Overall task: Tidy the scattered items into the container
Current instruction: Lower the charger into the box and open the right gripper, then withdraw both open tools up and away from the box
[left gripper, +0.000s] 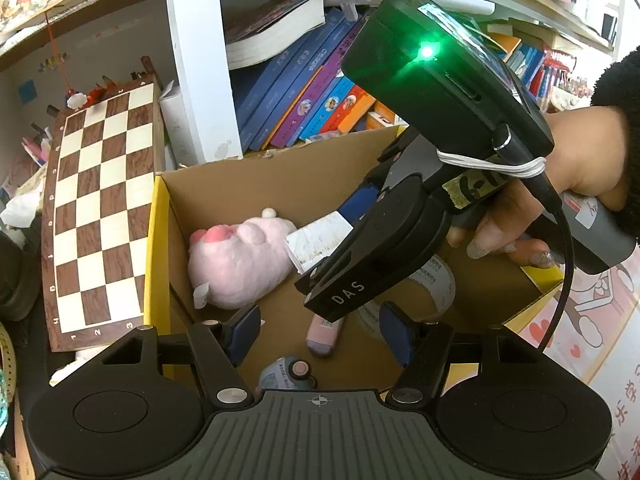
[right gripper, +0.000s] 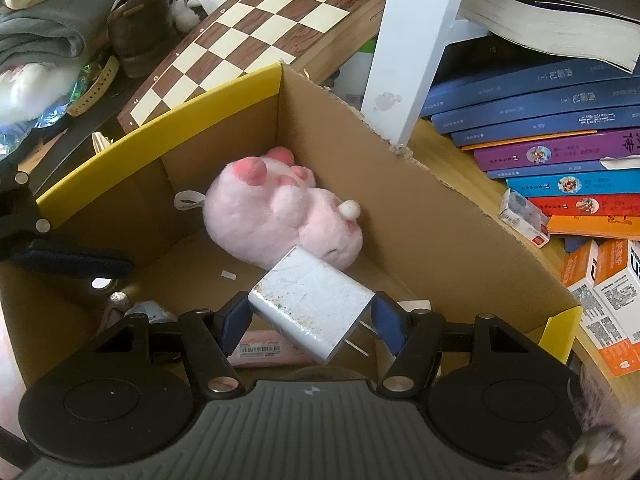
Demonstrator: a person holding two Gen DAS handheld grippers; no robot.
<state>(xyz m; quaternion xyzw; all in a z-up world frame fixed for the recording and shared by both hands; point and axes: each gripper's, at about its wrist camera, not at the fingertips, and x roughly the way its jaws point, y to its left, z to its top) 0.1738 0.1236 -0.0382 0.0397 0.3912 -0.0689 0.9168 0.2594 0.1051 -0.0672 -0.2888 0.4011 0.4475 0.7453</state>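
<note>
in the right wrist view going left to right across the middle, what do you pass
folded grey clothes → chessboard → pink plush toy in the cardboard box → white shelf post → stacked books

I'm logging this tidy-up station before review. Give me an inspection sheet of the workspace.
Surface: wooden desk, crowded.
Job's things: cardboard box holds a pink plush, a pink packet and a toy truck.
Clutter: chessboard, folded clothes.
Grippers: right gripper clamps a white charger over the box; left gripper open, empty.
Cables: black lead on the right gripper.
Surroundings: books on a shelf.
</note>
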